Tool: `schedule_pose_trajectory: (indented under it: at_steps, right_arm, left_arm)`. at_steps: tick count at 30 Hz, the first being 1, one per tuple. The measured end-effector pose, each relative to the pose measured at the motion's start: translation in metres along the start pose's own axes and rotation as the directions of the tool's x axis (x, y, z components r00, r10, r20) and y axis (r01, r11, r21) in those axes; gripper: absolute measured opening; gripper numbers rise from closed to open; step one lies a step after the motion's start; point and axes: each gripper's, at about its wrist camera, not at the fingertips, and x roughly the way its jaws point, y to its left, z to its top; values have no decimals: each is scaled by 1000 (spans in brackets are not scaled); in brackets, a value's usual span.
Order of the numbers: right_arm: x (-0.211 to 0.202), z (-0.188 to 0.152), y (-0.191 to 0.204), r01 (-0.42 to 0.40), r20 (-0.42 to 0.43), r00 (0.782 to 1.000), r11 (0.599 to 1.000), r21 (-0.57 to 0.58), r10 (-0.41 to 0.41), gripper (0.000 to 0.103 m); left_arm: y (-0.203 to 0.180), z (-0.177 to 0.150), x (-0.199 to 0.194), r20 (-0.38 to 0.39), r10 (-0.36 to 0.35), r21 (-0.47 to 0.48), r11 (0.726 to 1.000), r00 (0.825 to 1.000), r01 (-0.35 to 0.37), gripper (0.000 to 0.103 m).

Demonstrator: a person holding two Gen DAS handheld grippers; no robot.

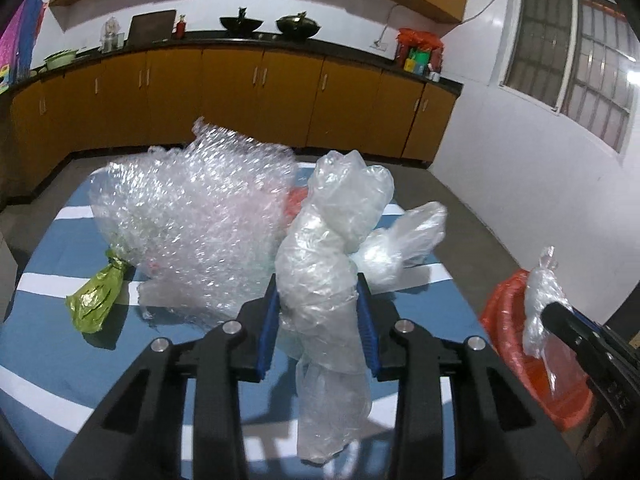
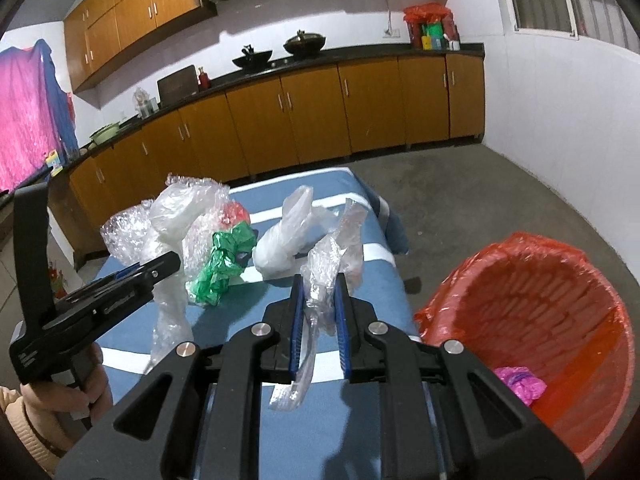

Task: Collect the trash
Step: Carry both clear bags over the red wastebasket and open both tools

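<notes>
- left wrist view: the left hand-held gripper (image 1: 318, 312) is clamped on a twisted clear plastic bag (image 1: 328, 264); the bag stands up between the blue pads and hangs below them, clear of the blue striped tabletop (image 1: 48, 360)
- right wrist view: the right hand-held gripper (image 2: 320, 320) is clenched on a thin crumpled clear plastic wrapper (image 2: 326, 276), whose tail droops below the pads
- uncollected trash on the tabletop: a large bubble wrap bundle (image 1: 192, 220), a yellow-green bag (image 1: 96, 300) at its left edge, a green crumpled bag (image 2: 222, 266), and a white plastic bag (image 2: 284, 248) near the far edge
- destination: a red bin lined with a red bag (image 2: 540, 320) stands on the floor just beside the right end of the tabletop; a pink scrap (image 2: 520, 386) already lies inside it
- step in hand, as judged: both pieces are gripped and lifted, ready for transfer to the bin; collection is at an early stage, with most items not yet picked up
- next move calls for: carry each piece over the bin mouth, right one first since it is nearer, then release the grip; keep the hanging tails inside the rim
- caution: light film may cling to the pads on release
</notes>
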Motion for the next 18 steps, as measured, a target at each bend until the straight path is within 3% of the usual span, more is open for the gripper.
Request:
schedule_pose_trajectory:
  at_steps: [10,18]
  right_arm:
    - [-44,3,-32,96,73,993,995,29,-97,15]
    - [-70,-4,-78,186,89,976,976,115,-197,15]
  left_arm:
    - [-50,0,-33,14,-115,54,992,993,114,35]
    - [-100,-5,-41,-15,-232,90,968,973,232,35]
